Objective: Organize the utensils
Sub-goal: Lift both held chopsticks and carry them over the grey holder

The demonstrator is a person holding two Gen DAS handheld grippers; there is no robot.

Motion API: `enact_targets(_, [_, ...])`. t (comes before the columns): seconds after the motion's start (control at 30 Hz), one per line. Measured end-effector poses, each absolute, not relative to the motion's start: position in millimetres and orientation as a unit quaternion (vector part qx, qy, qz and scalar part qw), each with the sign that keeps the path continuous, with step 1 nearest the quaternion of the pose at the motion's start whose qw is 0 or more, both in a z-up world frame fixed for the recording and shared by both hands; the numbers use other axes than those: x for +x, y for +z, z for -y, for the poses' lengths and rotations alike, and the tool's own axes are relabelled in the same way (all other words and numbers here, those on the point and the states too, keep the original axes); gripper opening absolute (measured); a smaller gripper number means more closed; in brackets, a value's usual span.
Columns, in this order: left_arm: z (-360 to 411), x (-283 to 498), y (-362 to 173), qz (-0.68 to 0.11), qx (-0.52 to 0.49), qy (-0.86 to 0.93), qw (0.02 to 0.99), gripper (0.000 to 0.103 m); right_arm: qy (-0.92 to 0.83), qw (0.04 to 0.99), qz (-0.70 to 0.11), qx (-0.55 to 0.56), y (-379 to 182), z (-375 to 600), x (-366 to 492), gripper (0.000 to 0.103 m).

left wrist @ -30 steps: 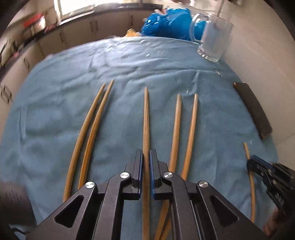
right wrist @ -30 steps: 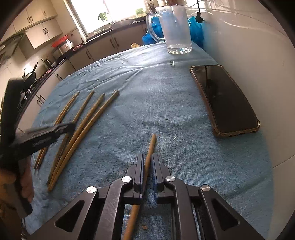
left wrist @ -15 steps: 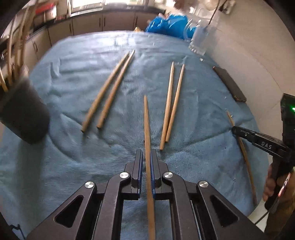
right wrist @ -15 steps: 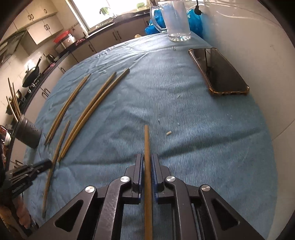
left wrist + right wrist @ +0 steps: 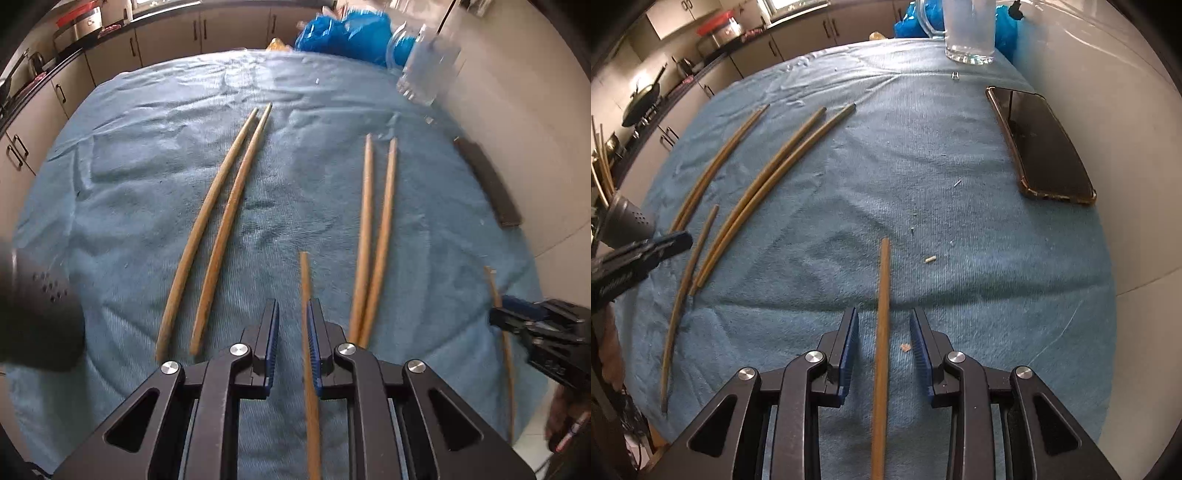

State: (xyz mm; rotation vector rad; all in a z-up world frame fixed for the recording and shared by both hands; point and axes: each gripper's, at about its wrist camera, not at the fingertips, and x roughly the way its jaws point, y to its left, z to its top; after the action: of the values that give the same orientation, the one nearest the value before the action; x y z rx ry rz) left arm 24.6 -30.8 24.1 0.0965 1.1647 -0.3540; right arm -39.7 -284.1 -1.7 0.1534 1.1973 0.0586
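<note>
Lying on the blue cloth [image 5: 147, 206] over the desk, one chopstick [image 5: 308, 332] runs between the left gripper [image 5: 291, 332] fingers, which stand apart, its shaft against the right-hand pad. In the right wrist view the right gripper [image 5: 884, 343] fingers are spread wide around another chopstick [image 5: 882, 314], touching neither pad. Two chopstick pairs [image 5: 221, 221] lie mid-frame in the left view. A phone [image 5: 1041, 147] rests upper right, a glass mug [image 5: 967, 33] at top
</note>
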Motion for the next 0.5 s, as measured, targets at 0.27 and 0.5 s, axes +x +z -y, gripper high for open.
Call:
enact_targets(0.27, [43,35,20,-0.572,0.057,-0.172,0.800,0.014,0.014,0.793,-0.608,0.033,-2,275,-5,0.031])
enact_targets(0.5, [58,26,20,-0.548,0.101,-0.179,0.811,0.005,0.022,0.800,-0.600,-0.004,-3,258,1,0.006])
